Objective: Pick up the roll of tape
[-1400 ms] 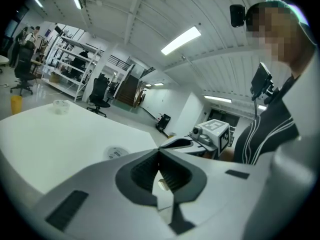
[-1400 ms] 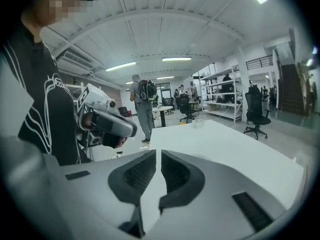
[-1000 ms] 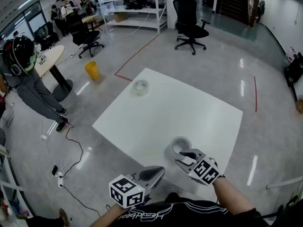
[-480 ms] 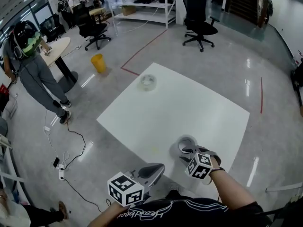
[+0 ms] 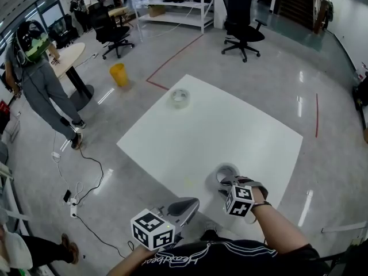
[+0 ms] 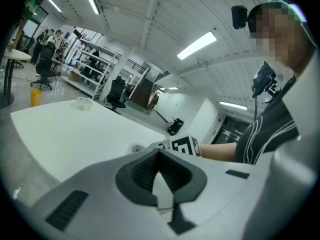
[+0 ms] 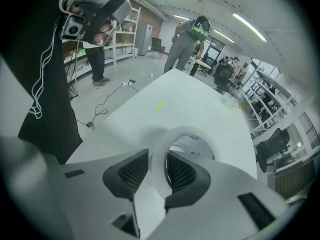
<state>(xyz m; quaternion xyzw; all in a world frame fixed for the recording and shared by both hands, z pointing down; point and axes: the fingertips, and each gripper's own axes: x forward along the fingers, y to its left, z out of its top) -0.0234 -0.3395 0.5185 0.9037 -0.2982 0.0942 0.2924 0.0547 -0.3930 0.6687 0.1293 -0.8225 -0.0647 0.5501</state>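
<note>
A white roll of tape (image 5: 226,169) lies flat near the front edge of the white table (image 5: 230,122). My right gripper (image 5: 225,183) points steeply down at the roll. In the right gripper view the roll's wall (image 7: 186,131) stands between the jaws, one pad inside the ring and one outside. The jaws are closing, and a thin gap still shows at the outer pad. My left gripper (image 5: 192,204) hovers off the table's front edge, shut and empty (image 6: 160,153). A second, clear roll (image 5: 179,98) sits at the table's far corner.
A yellow bin (image 5: 118,75) stands on the floor beyond the table's left corner. A person (image 5: 35,68) stands at the left by a round table. Cables (image 5: 86,165) trail on the floor. Office chairs (image 5: 241,22) and shelves are behind.
My right gripper has sunk onto the near roll and rolled at the wrist, so its jaws now straddle the wall. The left gripper has stayed put. The person at the left has shifted.
</note>
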